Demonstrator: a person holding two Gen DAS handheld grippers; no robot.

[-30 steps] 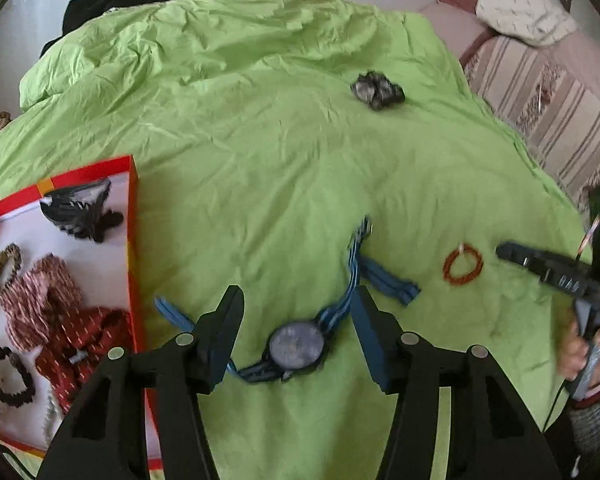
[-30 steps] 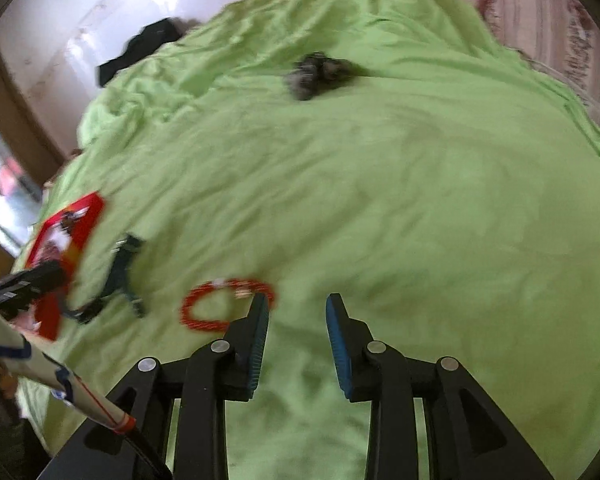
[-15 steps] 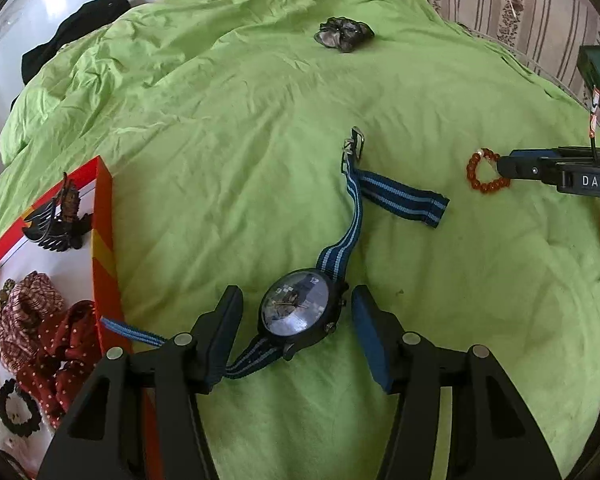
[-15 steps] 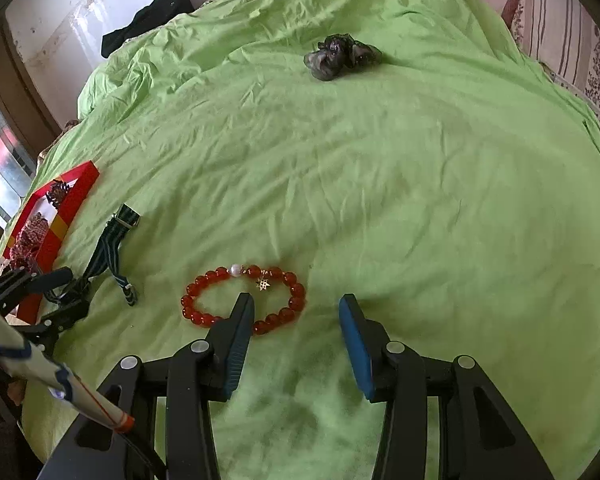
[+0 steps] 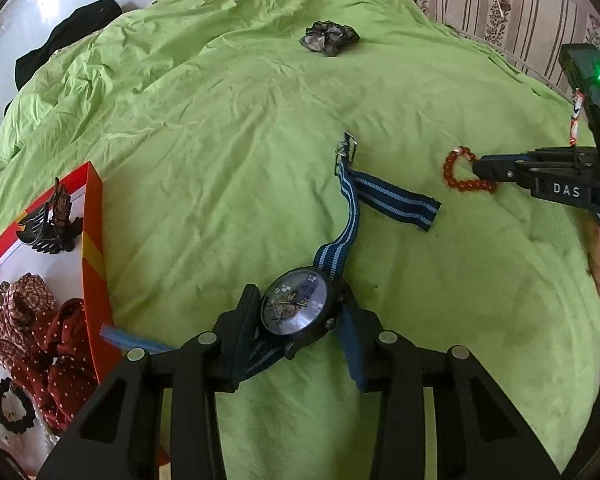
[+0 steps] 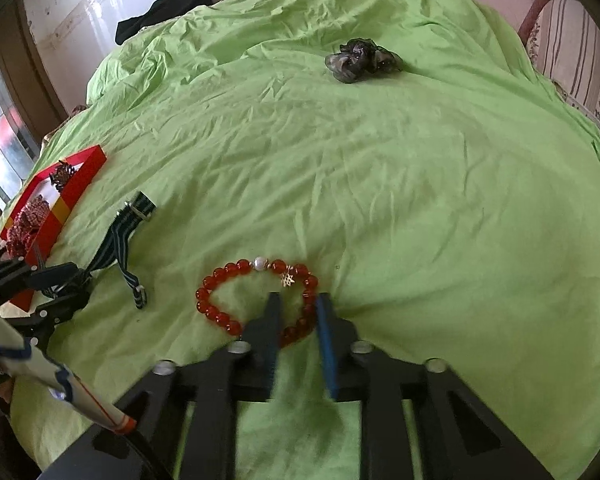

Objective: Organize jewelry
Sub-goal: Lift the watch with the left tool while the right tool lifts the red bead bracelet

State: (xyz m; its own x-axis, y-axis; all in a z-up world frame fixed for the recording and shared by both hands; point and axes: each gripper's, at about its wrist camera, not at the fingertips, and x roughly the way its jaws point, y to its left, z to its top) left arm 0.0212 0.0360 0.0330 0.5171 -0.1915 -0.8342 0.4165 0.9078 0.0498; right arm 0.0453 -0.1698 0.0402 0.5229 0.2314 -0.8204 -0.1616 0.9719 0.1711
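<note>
Left gripper (image 5: 300,316) is clenching the watch (image 5: 296,306), strap trailing toward one o'clock; right gripper (image 6: 298,320) is closing astride the bracelet (image 6: 256,296).

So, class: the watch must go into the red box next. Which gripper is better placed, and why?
Left. The left gripper has its jaws closed on the watch, beside the red box; the right gripper straddles the red bracelet.

Blue-strapped watch (image 5: 296,310) and red bead bracelet (image 6: 256,296) on green sheet (image 6: 380,184)
</note>
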